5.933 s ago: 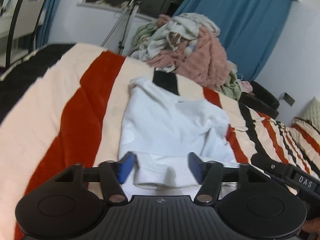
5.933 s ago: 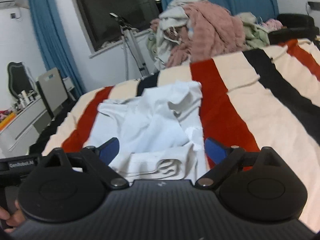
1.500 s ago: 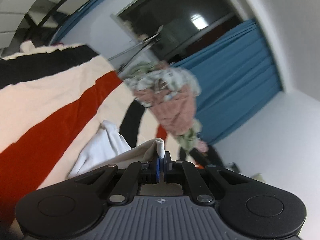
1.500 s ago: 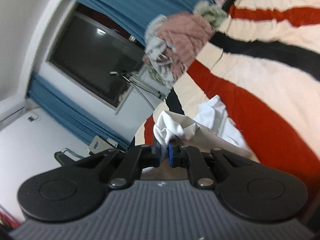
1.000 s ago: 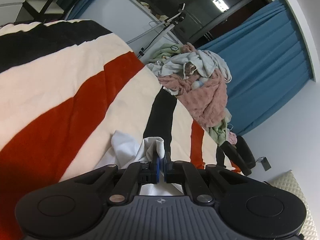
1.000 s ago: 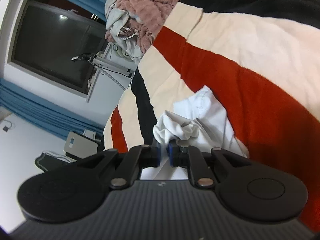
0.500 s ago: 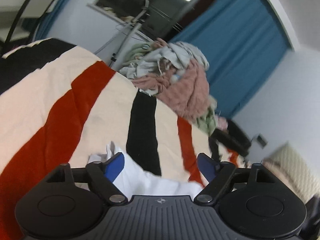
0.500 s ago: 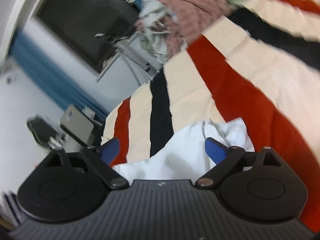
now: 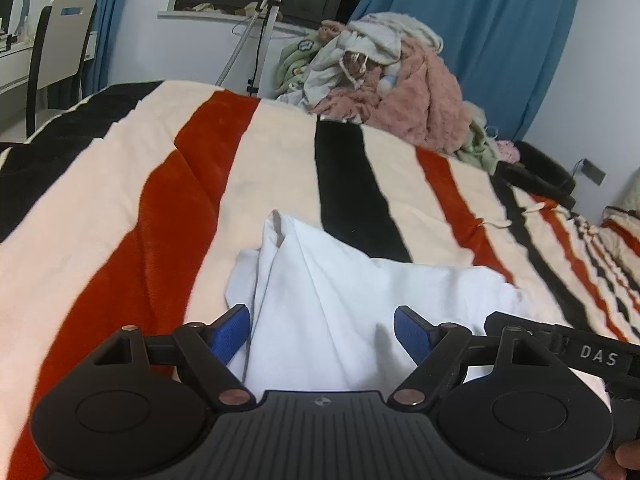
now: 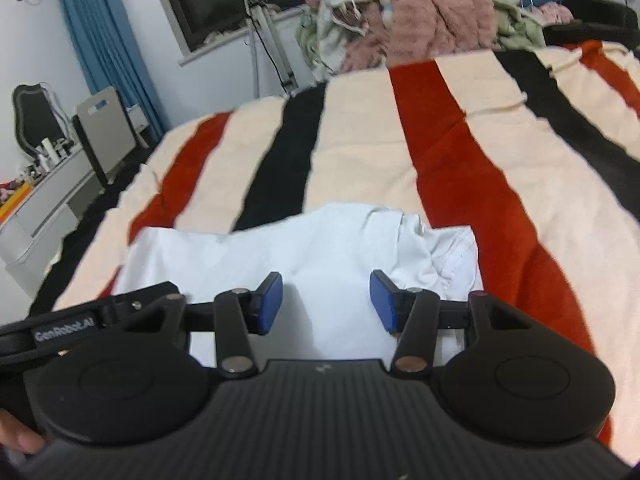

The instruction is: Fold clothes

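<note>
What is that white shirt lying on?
The white shirt lies on a blanket striped in cream, red and black. The blanket's stripes run under the shirt; what lies beneath the blanket is covered.

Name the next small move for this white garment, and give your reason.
Probably bring the right gripper onto the bunched corner of the white garment and pull it flat. Both grippers hang open over it, the left gripper too, and that far right corner lies rumpled while the rest lies fairly smooth on the striped blanket.
</note>
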The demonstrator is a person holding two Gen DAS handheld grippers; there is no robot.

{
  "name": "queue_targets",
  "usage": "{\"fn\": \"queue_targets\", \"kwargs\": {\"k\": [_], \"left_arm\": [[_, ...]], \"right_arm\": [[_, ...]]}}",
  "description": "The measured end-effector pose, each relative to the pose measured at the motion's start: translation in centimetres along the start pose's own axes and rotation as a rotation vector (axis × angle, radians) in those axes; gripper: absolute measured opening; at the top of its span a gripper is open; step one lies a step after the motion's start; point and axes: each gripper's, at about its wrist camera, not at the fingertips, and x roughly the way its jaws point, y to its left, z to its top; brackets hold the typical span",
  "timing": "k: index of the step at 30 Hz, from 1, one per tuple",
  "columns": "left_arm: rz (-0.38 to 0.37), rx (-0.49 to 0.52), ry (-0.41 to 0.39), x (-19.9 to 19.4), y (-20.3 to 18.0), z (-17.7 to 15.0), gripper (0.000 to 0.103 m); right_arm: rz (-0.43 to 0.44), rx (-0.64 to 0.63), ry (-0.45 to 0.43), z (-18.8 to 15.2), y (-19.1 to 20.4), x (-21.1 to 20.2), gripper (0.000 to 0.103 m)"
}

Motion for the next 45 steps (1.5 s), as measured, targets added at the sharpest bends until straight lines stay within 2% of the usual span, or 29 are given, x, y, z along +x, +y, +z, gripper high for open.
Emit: {"fn": "queue_targets", "kwargs": {"k": [4,7,9,14,19,22,25,28,31,34,35,37,39,42,45], "left_arm": [[-0.016,0.033,-0.029,-4.0,-1.0,-0.8,0.081],[-0.024,0.052,-0.022,-6.5,-1.7,-2.1,0.081],[0.000,0.058,0.002,-7.3,-2.2,-3.1,0.081],[0.071,0.023,0.078,-7.7,-1.8,-5.7,0.081],[0.071,-0.023,0.064,-10.4,-1.2,-6.8,0.081],[0.027,-0.097,0.058,-12.2,-0.8,-7.6,0.082],[-0.062,-0.195,0.083,-13.0,-0.2,-8.4,0.083],[-0.135,-0.318,0.148,-11.7,1.0,-8.7,0.083],[-0.175,-0.488,0.196,-9.4,2.8,-9.0,0.082],[-0.205,-0.630,0.168,-7.9,4.4,-9.1,0.080],[-0.216,-0.667,0.153,-7.5,4.8,-9.0,0.078],[-0.214,-0.693,0.128,-7.0,5.2,-8.9,0.059],[-0.194,-0.707,0.114,-6.8,5.6,-8.9,0.046],[-0.192,-0.727,0.099,-6.8,5.9,-9.1,0.031],[-0.199,-0.715,0.077,-7.3,5.9,-9.0,0.024]], "right_arm": [[0.012,-0.032,-0.045,-0.8,1.1,-4.1,0.052],[0.006,-0.044,-0.031,-2.4,1.5,-6.5,0.052],[-0.010,-0.050,-0.024,-3.3,1.8,-7.5,0.053],[-0.064,-0.081,0.055,-5.5,1.8,-6.5,0.051],[-0.065,-0.054,0.075,-6.1,1.5,-5.9,0.050],[-0.071,-0.059,0.072,-6.2,1.6,-6.1,0.050],[-0.076,-0.062,0.072,-6.3,1.7,-6.1,0.051],[-0.080,-0.064,0.072,-6.3,1.8,-6.1,0.051],[-0.083,-0.066,0.071,-6.3,1.8,-6.1,0.051],[-0.079,-0.047,0.067,-6.3,1.6,-6.3,0.051],[-0.078,-0.040,0.066,-6.3,1.6,-6.4,0.051],[-0.076,-0.027,0.064,-6.2,1.5,-6.5,0.051],[-0.073,-0.014,0.061,-6.2,1.4,-6.7,0.051],[-0.070,0.007,0.058,-6.2,1.3,-6.9,0.051],[-0.066,0.027,0.054,-6.1,1.1,-7.1,0.052]]}}
